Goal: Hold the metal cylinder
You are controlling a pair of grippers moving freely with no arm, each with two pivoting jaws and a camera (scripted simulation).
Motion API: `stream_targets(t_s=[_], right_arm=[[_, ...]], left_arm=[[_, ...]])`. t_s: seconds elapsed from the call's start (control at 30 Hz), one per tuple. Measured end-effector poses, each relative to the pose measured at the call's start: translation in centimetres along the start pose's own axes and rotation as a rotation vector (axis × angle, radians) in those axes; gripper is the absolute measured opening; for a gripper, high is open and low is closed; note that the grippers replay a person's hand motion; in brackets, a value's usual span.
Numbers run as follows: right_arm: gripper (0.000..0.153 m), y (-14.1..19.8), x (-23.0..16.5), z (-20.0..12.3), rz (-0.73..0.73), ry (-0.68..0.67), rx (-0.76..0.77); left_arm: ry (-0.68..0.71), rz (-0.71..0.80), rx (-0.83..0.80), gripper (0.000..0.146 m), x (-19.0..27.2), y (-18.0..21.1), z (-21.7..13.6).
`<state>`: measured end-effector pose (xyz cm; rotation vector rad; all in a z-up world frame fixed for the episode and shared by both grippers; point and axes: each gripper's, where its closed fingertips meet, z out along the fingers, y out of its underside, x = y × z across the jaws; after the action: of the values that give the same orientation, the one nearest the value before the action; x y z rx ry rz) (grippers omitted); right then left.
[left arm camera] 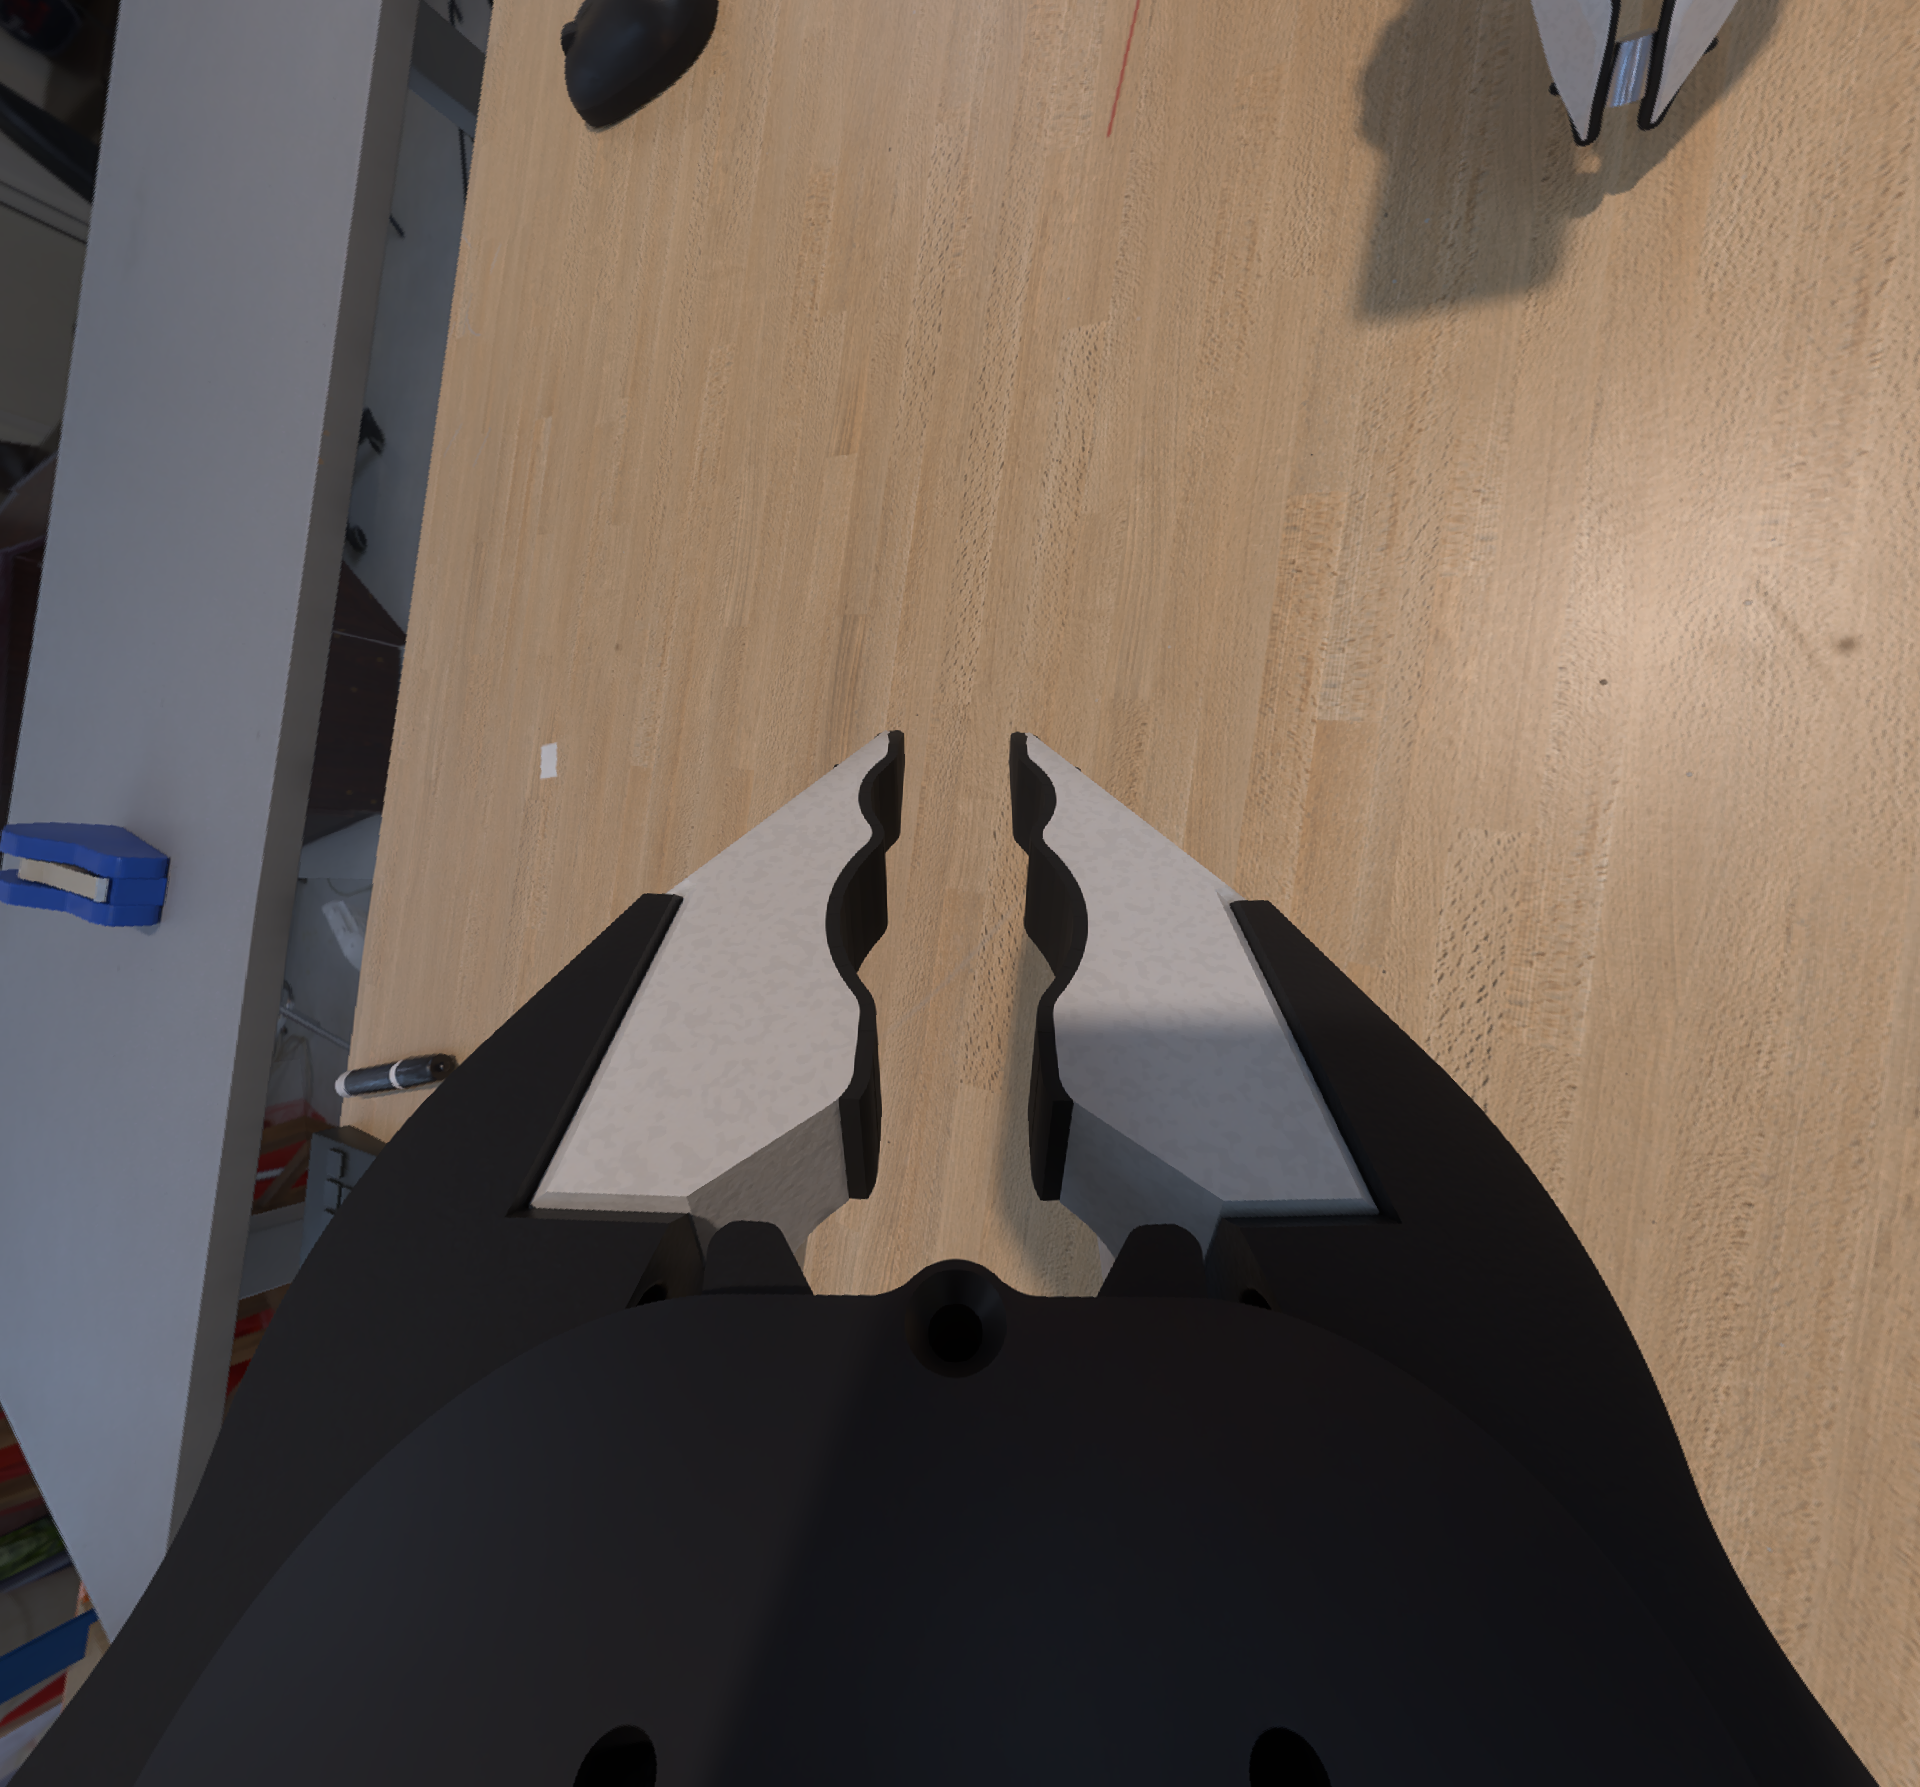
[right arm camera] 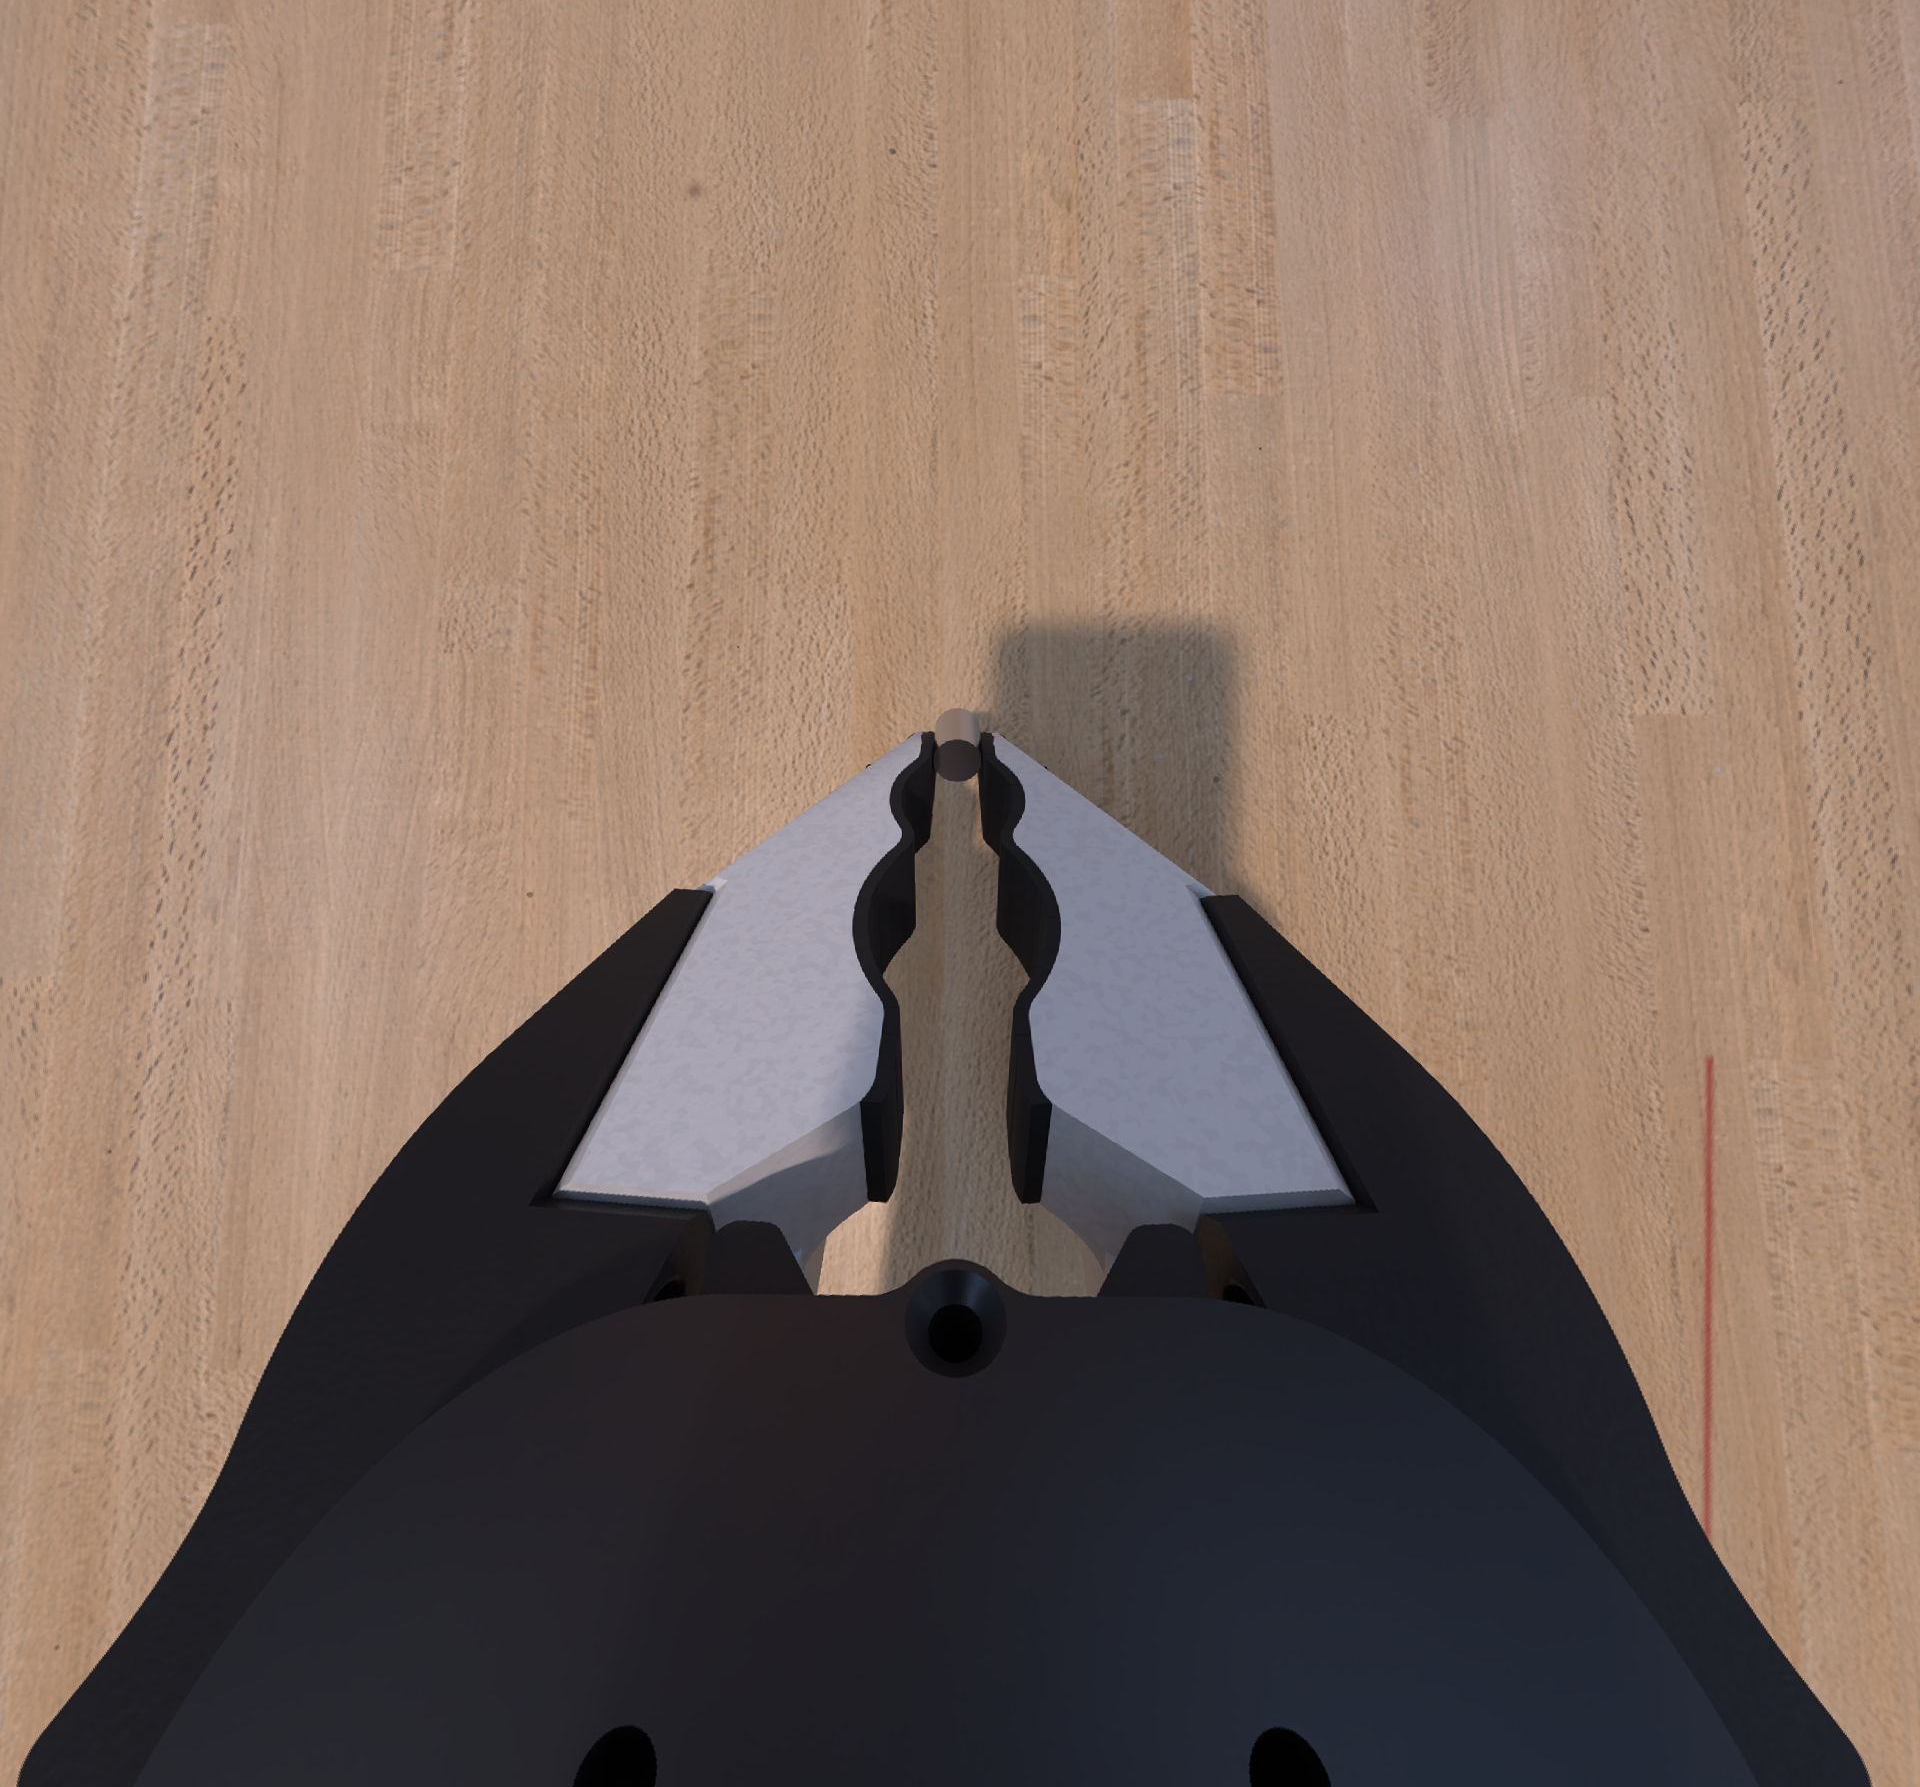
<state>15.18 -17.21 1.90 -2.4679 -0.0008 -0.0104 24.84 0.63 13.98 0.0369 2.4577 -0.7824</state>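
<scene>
Two grippers were over a light wooden surface (left arm camera: 1039,490). The right gripper (right arm camera: 956,750) was pinching the metal cylinder (right arm camera: 955,756) between the very tips of its fingers (right arm camera: 790,989). The cylinder was small and thin, and only its round end showed (it pointed straight toward the camera). The rest of the gap behind the tips had nothing in it but the wood below. A dark shadow (right arm camera: 1117,688) lay on the surface just past the right side of the tips. A thin red line (right arm camera: 1708,1301) ran along the wood near the right edge of that view.

The left gripper (left arm camera: 957,750) was spread a little, with a narrow gap between its fingers, and it held nothing. Only bare wood showed through the gap.

In the left wrist view, the right gripper (left arm camera: 1621,90) showed at the far right corner, and a bit of the shiny cylinder (left arm camera: 1626,70) could be seen between its tips. Its shadow (left arm camera: 1475,158) fell on the wood beside it. The left gripper was well apart from it.

A black rounded thing (left arm camera: 639,38) sat near the far left edge of the surface (I cannot tell what it was). A dark marker pen (left arm camera: 395,1075) lay at the left edge, close to the left gripper. Past that edge stood a white panel (left arm camera: 197,490) with a blue thing (left arm camera: 83,875) on it.
</scene>
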Motion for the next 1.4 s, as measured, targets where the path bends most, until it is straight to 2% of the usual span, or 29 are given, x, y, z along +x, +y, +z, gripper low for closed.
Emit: stream_targets(t_s=[0.77, 0.9, 1.2, 1.4], right_arm=[[0.007, 0.6, -0.6, -0.5, -0.037, 0.020, 0.013], [0.007, 0.7, -0.6, -0.5, -0.037, 0.022, 0.013], [0.007, 0.9, -0.5, -0.8, -0.008, 0.027, 0.020], [0.007, 1.0, -0.5, -0.9, 0.004, 0.032, 0.011]], left_arm=[[0.045, 0.000, -0.010, 0.021, 1.2, 0.1, 1.0], [0.011, -0.028, -0.003, 0.022, 0.4, 0.7, 0.0], [-0.160, -0.175, 0.053, 0.022, -2.8, 4.0, -4.1], [-0.187, -0.221, 0.063, 0.022, -3.0, 5.8, -5.0]])
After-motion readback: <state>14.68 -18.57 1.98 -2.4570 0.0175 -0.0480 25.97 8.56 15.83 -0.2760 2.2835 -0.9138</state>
